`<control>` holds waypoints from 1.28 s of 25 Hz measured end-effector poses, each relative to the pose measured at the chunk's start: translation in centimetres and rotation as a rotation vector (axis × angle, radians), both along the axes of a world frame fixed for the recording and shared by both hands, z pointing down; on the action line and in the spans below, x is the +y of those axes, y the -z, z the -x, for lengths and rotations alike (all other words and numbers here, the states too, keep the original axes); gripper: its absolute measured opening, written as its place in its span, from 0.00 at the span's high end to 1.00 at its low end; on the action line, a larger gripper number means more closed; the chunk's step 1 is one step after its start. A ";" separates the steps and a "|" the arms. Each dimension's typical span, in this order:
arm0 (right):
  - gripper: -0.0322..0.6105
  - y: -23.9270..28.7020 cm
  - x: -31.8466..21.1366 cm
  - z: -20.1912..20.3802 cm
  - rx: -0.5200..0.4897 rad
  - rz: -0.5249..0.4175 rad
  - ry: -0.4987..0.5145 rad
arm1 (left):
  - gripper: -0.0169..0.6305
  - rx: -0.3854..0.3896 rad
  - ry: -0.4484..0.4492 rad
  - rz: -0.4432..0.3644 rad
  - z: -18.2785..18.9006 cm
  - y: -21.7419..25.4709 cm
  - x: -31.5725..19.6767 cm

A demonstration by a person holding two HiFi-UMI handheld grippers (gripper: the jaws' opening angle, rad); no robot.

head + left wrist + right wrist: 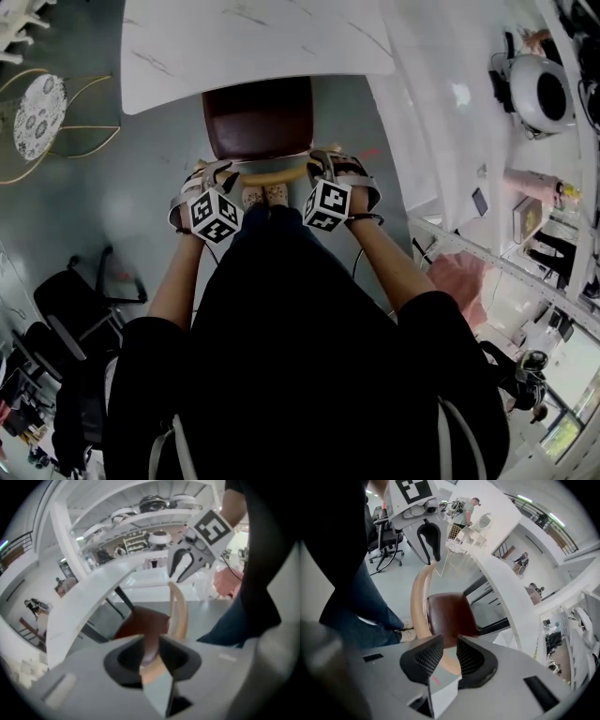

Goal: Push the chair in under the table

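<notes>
A chair with a brown seat stands with its front under the white marble table. Its curved wooden backrest rail faces me. My left gripper clamps the rail's left end and my right gripper its right end. In the left gripper view the rail runs from the left gripper, whose pads press on it, up to the right gripper. In the right gripper view the rail sits between the pads of the right gripper, beside the seat.
The person's feet stand just behind the backrest. A round side table on a gold wire frame is at the far left, a black office chair at the near left. Shelving with equipment lines the right side.
</notes>
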State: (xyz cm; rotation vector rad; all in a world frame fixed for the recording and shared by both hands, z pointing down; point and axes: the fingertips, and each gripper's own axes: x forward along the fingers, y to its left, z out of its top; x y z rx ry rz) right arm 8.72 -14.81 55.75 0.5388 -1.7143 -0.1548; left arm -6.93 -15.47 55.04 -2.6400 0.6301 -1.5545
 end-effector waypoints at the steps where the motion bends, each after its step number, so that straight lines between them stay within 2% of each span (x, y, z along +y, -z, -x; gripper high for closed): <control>1: 0.83 1.0 -0.4 0.3 -0.034 -0.020 -0.022 | 0.84 0.013 0.018 -0.022 -0.3 0.9 -0.3; 5: 0.90 5.8 -2.7 1.3 -0.196 -0.116 -0.134 | 0.95 0.088 0.108 -0.094 -1.3 4.9 -1.7; 10: 0.91 13.1 -5.7 1.6 -0.436 -0.234 -0.312 | 0.96 0.236 0.269 -0.159 -2.0 10.9 -3.9; 13: 0.92 17.8 -7.1 1.1 -0.561 -0.327 -0.383 | 0.96 0.350 0.363 -0.219 -2.0 15.0 -5.3; 17: 0.92 23.6 -8.2 0.5 -0.721 -0.433 -0.447 | 0.96 0.554 0.483 -0.306 -1.9 21.3 -6.8; 20: 0.92 27.0 -8.4 0.2 -0.829 -0.486 -0.485 | 0.96 0.653 0.537 -0.374 -1.7 25.2 -7.5; 25: 0.92 33.0 -8.5 0.1 -0.931 -0.607 -0.468 | 0.96 0.744 0.562 -0.497 -1.4 31.6 -7.8; 29: 0.92 36.2 -8.3 0.5 -0.989 -0.664 -0.444 | 0.96 0.746 0.561 -0.565 -1.2 35.2 -7.8; 32: 0.92 37.3 -8.4 0.9 -1.035 -0.665 -0.447 | 0.96 0.756 0.555 -0.594 -1.1 36.5 -7.8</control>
